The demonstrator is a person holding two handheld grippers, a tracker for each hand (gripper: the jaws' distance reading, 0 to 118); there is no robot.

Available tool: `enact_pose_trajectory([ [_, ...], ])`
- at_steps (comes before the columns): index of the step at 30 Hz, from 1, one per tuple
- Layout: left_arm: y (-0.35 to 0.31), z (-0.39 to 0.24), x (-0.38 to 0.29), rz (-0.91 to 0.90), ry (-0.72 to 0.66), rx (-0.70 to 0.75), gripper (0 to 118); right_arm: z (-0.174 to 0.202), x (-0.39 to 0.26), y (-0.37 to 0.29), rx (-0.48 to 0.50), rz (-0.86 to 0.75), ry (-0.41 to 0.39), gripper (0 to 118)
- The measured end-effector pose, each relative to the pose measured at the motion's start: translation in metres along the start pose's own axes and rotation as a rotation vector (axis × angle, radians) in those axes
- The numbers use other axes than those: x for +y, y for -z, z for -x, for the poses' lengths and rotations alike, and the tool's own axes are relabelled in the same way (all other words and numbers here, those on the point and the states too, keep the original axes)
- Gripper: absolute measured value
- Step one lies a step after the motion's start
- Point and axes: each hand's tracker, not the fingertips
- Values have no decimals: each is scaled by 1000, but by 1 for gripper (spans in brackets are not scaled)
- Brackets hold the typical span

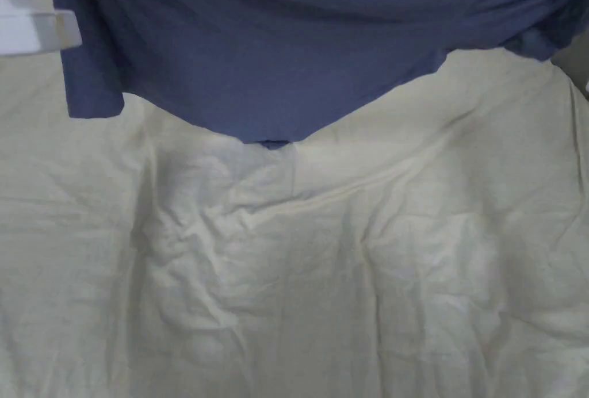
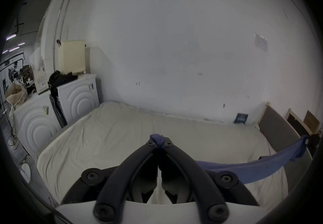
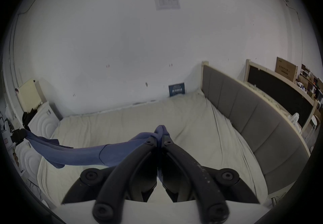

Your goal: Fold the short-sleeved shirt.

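a: the blue shirt (image 1: 247, 65) hung in the air over the cream bedsheet (image 1: 345, 278), stretched between the two tools, sagging to a low point at 6 o'clock of the cloth.

b: grips? the left gripper (image 2: 159, 142) had both jaws closed tight on a bunched corner of cloth. the right gripper (image 3: 159, 137) was the same, a knot of blue pinched at its tips.

a: the other gripper showed far off at 9 o'clock in the right gripper view.

b: judgement: they should keep the top edge taut and level, lower it so the hanging hem meets the sheet first, then lay the rest flat away from the wall (image 2: 174, 35). slack or uneven height would likely set wrinkles.
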Motion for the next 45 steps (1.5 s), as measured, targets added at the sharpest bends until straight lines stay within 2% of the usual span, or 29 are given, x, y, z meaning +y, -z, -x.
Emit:
enact_pose_trajectory([
  [3, -14, 13, -56, 42, 35, -44, 3, -19, -45, 3, -3, 72, -24, 6],
  [5, -26, 19, -99, 101, 83, -45, 3, -33, -83, 4, -12, 117, -11, 6],
  [8, -42, 29, -167, 190, 60, -75, 3, -55, -146, 4, -10, 211, 44, 6],
  [11, -56, 38, -233, 285, 13, -84, 3, -73, -211, 9, -29, 311, 41, 6],
  [13, -64, 40, -276, 352, 14, -70, 3, -80, -254, 14, -46, 368, 23, 6],
  [15, -68, 42, -315, 411, 47, -45, 3, -88, -291, 17, -81, 433, 46, 6],
  [17, -73, 45, -343, 475, 68, -23, 3, -96, -321, 14, -77, 473, 96, 6],
  [21, -79, 54, -373, 523, 32, -2, 3, -108, -356, 2, -64, 490, 114, 7],
  [22, -79, 55, -376, 524, 26, -2, 6, -109, -361, -1, -38, 494, 119, 7],
  [23, -79, 57, -378, 519, 5, 0, 16, -107, -362, -3, -31, 488, 112, 10],
  [24, -78, 58, -376, 523, -11, 5, 45, -105, -362, -7, -45, 477, 98, 28],
  [25, -77, 59, -373, 521, -20, 11, 77, -102, -360, -9, -76, 465, 60, 54],
  [26, -78, 61, -368, 501, -34, 20, 100, -101, -356, -12, -103, 440, 35, 81],
  [27, -81, 62, -360, 453, -47, 31, 118, -99, -350, -18, -126, 403, 8, 100],
  [31, -105, 55, -318, 175, -32, -20, 118, -78, -319, -55, -153, 174, -93, 103],
  [36, -144, 18, -289, -188, 89, 39, 118, -43, -301, -114, -85, -133, -102, 114],
  [40, -169, -11, -285, -278, 173, -17, 118, -11, -305, -150, 31, -258, -113, 116],
  [43, -186, -29, -292, -307, 222, -88, 118, 11, -313, -164, 77, -310, -157, 116],
  [45, -195, -34, -298, -309, 231, -114, 118, 21, -316, -173, 95, -340, -159, 115],
])
